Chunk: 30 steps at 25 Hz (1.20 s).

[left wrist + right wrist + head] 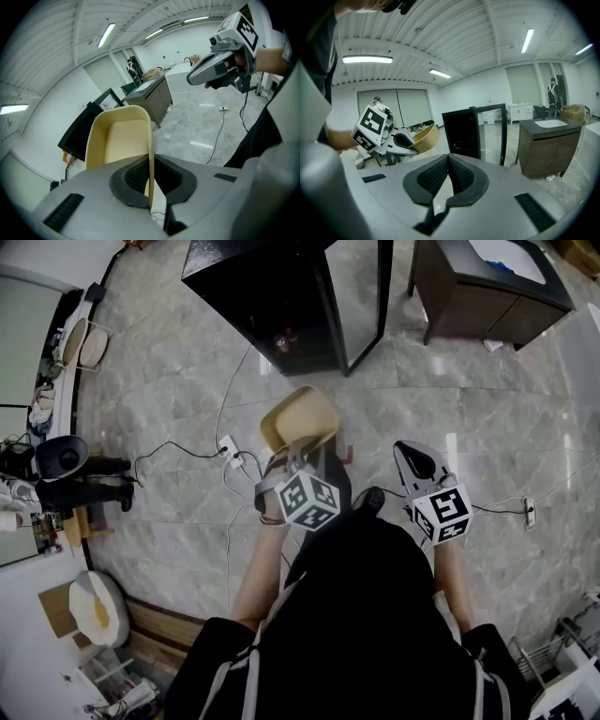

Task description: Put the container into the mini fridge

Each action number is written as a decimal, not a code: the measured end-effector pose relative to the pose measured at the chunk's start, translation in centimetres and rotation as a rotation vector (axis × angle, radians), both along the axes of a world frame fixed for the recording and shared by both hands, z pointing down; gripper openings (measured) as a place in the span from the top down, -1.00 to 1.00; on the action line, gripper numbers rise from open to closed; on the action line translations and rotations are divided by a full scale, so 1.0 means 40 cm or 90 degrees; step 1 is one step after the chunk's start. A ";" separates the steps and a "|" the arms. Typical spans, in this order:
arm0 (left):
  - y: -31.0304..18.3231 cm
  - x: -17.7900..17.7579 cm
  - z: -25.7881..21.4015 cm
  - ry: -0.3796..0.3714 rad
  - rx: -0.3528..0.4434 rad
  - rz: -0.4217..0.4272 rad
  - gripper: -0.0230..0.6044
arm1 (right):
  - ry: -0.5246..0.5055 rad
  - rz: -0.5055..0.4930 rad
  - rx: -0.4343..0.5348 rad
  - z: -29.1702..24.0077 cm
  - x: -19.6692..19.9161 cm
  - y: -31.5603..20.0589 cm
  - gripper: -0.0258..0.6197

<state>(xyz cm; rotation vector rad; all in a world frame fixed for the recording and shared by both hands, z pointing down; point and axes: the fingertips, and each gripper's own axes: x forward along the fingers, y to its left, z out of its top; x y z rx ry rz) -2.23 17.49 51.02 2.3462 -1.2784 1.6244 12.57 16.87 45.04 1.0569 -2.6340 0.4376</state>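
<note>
My left tongs (150, 174) are clamped on one thin side wall of the beige container (123, 139), the pads pinching it from inside and outside so the open tub juts forward past the tips; I judge that an edge grip like this is the only hold the tongs can get on such a wide, empty tub. In the head view it hangs in the air at the centre of the frame, above the marble floor (159, 381), resting on nothing. My right tongs (448, 172) are drawn together with nothing between them, held just right of centre in the head view and apart from the container, so that hand is free, I'd guess for the door. Further out, at the top centre of the head view, stands the black mini fridge (267, 292) with its glass door (364, 296) swung open toward me, the dark opening facing the container and well apart from it. I reckon the carry is under way and the placing not yet done. A dark sink cabinet (487, 296) sits at the upper right, and a white cable (228, 395) trails across the floor between me and the fridge, something to step over.
</note>
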 end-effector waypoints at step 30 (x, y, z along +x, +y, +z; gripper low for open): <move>-0.644 -0.384 0.172 -0.015 -0.034 0.145 0.80 | 0.055 0.107 -0.076 0.063 -0.396 -0.493 0.86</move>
